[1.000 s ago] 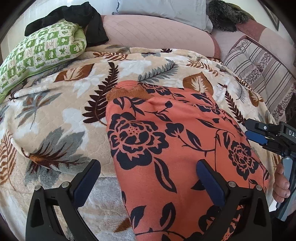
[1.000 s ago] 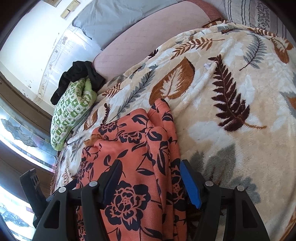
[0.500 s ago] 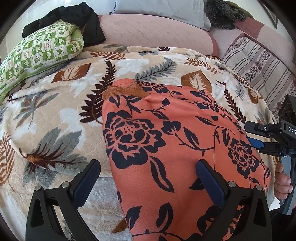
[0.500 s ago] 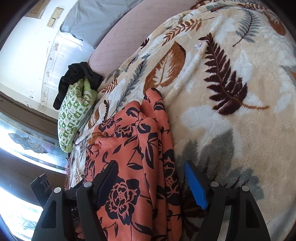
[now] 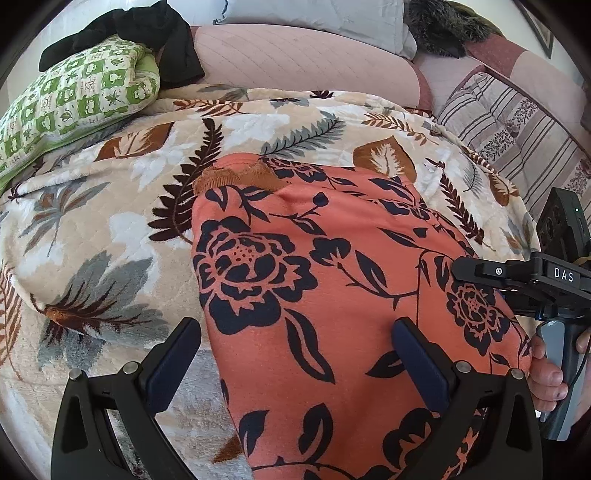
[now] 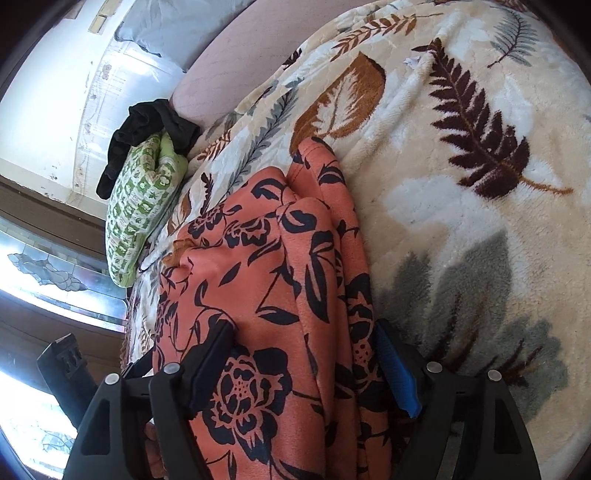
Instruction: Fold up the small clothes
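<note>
Coral-orange knit with a navy rose-and-leaf print, the garment [image 5: 332, 295] lies spread on the plush blanket [image 5: 110, 206] near the bed's front edge, its lower part draping over that edge toward both grippers. A frayed tan trim shows at its far end, and in the right wrist view [image 6: 266, 295] its right side is bunched into soft lengthwise folds.

Cream fleece printed with brown ferns, rust leaves and grey feathers makes up the blanket [image 6: 461, 155], thick and slightly quilted. Toward the bed's far left corner sits a green-and-white checked pillow [image 5: 74, 99] with a crumpled black cloth [image 5: 147, 33] on top. A long pink quilted bolster [image 5: 303, 59] runs along the far edge, a pale grey pillow [image 5: 321, 14] behind it, and a striped cushion [image 5: 517, 122] at the far right.

Left gripper [image 5: 295, 362]: jaws spread wide, the garment's left edge lying between them, nothing pinched. Right gripper [image 6: 306, 365]: jaws wide apart, straddling the folded right side of the cloth without clamping it. A white wall and stained-glass window [image 6: 44, 269] lie beyond the bed's left side.
</note>
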Motion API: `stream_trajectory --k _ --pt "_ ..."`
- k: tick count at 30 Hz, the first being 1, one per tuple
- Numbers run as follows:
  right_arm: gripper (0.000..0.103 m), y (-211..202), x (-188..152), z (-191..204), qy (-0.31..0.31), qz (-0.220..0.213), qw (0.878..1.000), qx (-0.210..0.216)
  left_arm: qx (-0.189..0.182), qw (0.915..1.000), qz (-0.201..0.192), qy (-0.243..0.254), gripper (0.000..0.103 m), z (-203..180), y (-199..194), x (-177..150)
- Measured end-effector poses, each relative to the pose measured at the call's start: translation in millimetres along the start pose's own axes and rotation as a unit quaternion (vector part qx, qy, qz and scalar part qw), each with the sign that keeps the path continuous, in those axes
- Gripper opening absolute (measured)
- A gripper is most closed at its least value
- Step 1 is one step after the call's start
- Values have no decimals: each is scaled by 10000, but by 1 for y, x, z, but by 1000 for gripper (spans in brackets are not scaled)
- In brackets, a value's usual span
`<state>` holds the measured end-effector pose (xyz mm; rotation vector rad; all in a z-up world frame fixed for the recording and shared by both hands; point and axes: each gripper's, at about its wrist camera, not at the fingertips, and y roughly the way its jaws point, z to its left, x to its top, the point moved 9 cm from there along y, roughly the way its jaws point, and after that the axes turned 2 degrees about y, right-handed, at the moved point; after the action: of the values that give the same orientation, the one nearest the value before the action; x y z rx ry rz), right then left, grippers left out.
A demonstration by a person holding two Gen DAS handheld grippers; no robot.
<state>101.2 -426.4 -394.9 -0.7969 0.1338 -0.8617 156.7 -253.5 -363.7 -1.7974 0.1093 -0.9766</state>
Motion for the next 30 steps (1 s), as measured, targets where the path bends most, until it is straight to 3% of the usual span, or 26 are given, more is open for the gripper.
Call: stream_trajectory --k 24,27,30 --pt "80 14 -4 11 171 60 9995 267 -317 9991 201 -180 103 -2 8 -5" --pt "80 7 -2 14 11 -9 10000 -55 -255 9994 141 -203 103 4 1 -1" --pt "80 -23 13 24 -438 -821 9936 -647 16 9991 -339 -256 103 21 -24 14"
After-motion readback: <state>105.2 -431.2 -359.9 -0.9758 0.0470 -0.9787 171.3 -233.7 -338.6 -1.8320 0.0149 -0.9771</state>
